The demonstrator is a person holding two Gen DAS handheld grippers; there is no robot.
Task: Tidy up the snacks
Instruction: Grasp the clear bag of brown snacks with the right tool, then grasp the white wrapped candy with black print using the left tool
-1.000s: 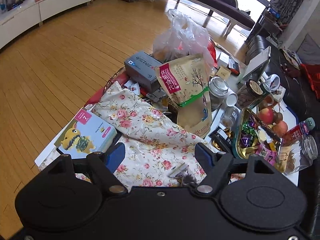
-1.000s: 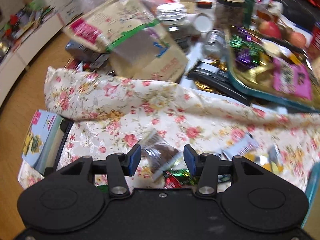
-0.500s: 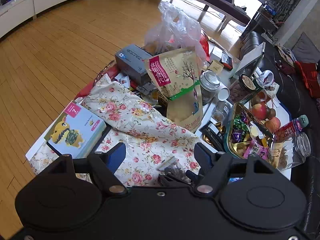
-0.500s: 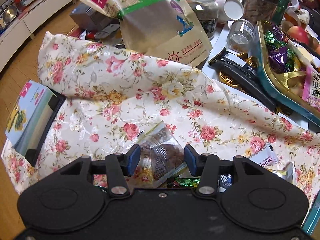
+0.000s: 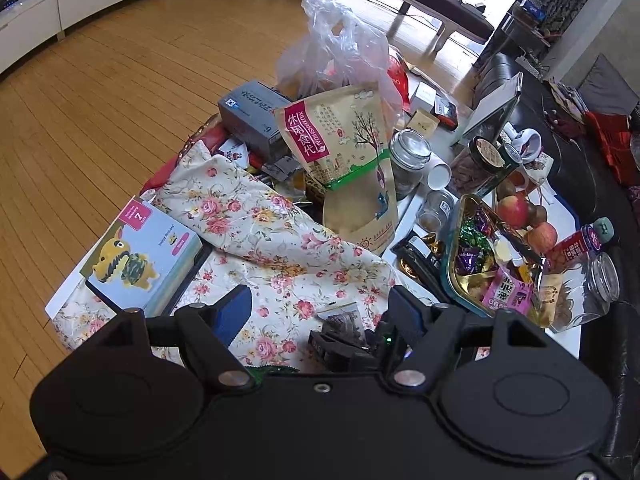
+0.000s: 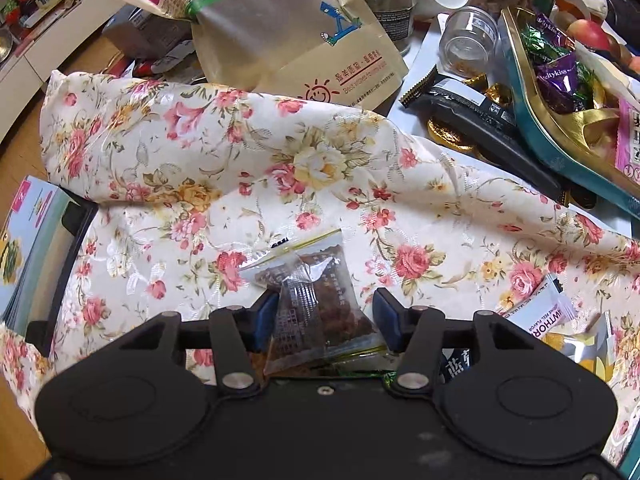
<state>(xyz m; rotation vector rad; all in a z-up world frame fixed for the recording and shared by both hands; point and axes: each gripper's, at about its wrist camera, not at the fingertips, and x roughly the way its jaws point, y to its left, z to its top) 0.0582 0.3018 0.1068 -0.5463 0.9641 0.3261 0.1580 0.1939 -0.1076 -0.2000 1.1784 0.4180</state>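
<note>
While the right hand-held gripper (image 6: 325, 322) sits low over the clear snack packet (image 6: 316, 304) w/ dark brown filling, its jaws have just been opening: packet lies between them on the floral cloth (image 6: 280, 152), left pad looks at the wrapper edge, right pad clear of it. So spread, not pinching yet, imo.

Left hand-held gripper (image 5: 320, 312) is spread wide, nothing in it, hovering above the same cloth near the right unit.

Risks, judged from here:
- Wrapper is thin, slick film w/ a loose crimped flap. Closing on the flap only = packet slips or swings out on lift.
- More wrappers are tucked under the packet's near end (green foil, a dark one). Closing low could grab two at once.
- Cloth is rumpled and loose. Pads going too deep could pinch fabric and drag the cloth, plus the picture book (image 5: 140, 256) resting on its edge.
- Both units are close together, so a left-side move could clip the right.
- Gold-lined tray (image 6: 560, 148), prob the drop spot, is already heaped. A packet set on top may slide off.

Counts, visible only:
- clear brown-filled packets: 1
- white sachet (image 6: 540, 316) on cloth: 1
- big kraft pouch (image 5: 352, 168): 1
- apples (image 5: 514, 212) behind tray: 2 certain
- glass jars: 4 I can make out, one lying on its side
- black wrapped bar (image 6: 472, 100): 1
- candies in tray: too jumbled to count
</note>
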